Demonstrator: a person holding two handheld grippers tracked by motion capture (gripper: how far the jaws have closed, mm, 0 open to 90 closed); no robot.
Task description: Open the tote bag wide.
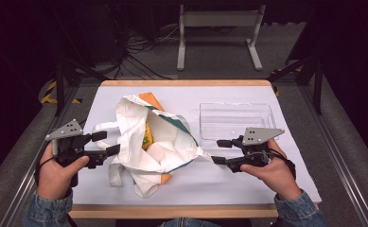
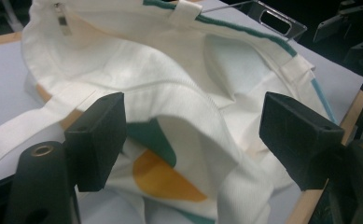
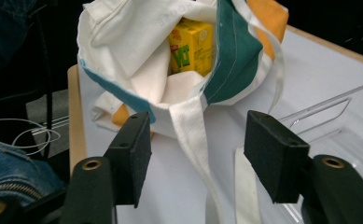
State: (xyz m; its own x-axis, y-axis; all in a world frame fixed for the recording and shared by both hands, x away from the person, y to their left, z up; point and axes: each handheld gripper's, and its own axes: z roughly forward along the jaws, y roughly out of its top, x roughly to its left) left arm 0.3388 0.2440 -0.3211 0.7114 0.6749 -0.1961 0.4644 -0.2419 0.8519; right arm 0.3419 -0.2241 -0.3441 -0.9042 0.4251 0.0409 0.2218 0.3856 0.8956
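Both grippers, left gripper [image 1: 109, 143] and right gripper [image 1: 219, 151], stand wide, holding nothing, flanking the tote bag [image 1: 148, 142] at frame centre; yellow carton [image 3: 191, 44] inside; regrip opposite rim edges squarely, lift evenly so the mouth stays open.

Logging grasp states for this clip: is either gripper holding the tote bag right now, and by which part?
Neither. The left gripper and right gripper both stand open, pads clear of the tote bag; its cloth and strap just lie between the jaws.
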